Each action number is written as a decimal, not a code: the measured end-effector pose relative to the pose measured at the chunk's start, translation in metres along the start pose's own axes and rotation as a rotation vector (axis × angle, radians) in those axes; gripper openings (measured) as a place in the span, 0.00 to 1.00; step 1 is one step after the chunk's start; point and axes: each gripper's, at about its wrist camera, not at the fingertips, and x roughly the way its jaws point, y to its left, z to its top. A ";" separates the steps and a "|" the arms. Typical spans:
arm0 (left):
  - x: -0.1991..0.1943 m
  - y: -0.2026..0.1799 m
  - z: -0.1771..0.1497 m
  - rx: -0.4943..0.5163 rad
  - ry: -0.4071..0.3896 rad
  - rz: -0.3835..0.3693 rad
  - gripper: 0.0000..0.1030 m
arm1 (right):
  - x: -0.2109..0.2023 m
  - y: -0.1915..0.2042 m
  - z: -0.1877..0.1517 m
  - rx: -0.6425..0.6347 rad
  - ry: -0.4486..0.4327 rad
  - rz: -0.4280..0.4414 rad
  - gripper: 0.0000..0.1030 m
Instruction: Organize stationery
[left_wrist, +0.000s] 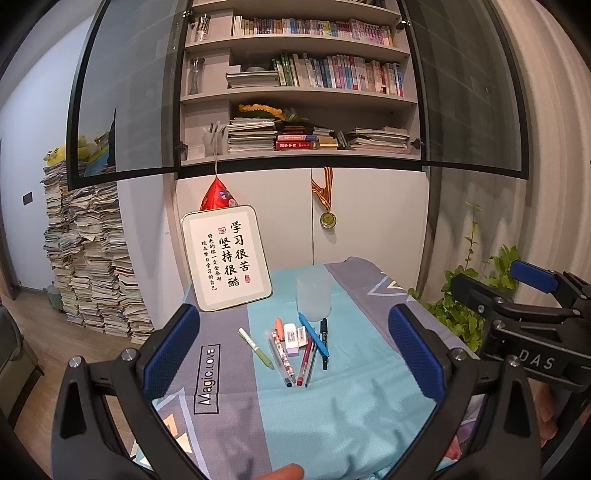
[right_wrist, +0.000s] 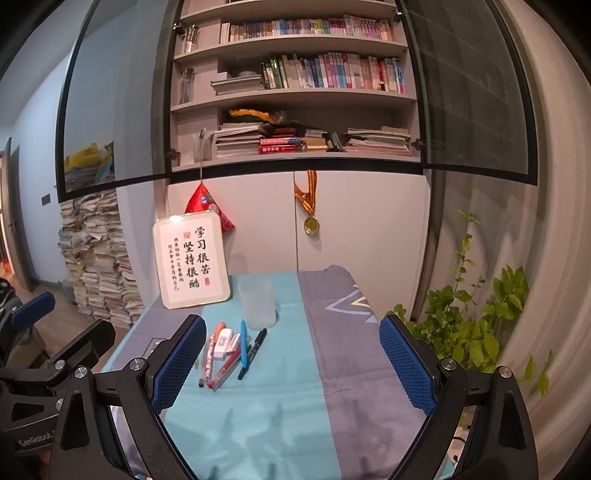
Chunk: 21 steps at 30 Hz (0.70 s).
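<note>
A frosted plastic cup (left_wrist: 314, 297) (right_wrist: 257, 302) stands upright on the cloth-covered table (left_wrist: 351, 406). In front of it lies a loose heap of stationery: a green pen (left_wrist: 256, 349), a blue pen (left_wrist: 313, 334) (right_wrist: 243, 345), a black marker (left_wrist: 324, 347) (right_wrist: 253, 352), a red pen (left_wrist: 305, 362) (right_wrist: 223, 371), a patterned pen (left_wrist: 282, 356) (right_wrist: 209, 356), an orange highlighter (left_wrist: 278, 328) (right_wrist: 220, 326) and white erasers (left_wrist: 291, 338) (right_wrist: 223, 343). My left gripper (left_wrist: 295, 350) and right gripper (right_wrist: 293, 356) both hang open and empty above the table's near side.
A framed calligraphy sign (left_wrist: 226, 256) (right_wrist: 191, 258) leans against the cabinet behind the cup. A medal (left_wrist: 328, 219) hangs on the cabinet door. A leafy plant (right_wrist: 476, 325) grows to the right of the table. Tall paper stacks (left_wrist: 92, 266) stand at the left.
</note>
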 end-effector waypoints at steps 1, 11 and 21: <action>0.002 0.000 0.000 -0.001 0.003 -0.002 0.99 | 0.002 0.000 0.001 0.000 0.003 -0.001 0.92; 0.020 0.004 -0.003 -0.010 0.022 -0.026 0.99 | 0.022 0.001 0.003 0.000 0.046 -0.005 0.92; 0.048 0.011 -0.010 -0.024 0.070 -0.028 0.98 | 0.052 0.002 0.002 0.007 0.096 -0.016 0.92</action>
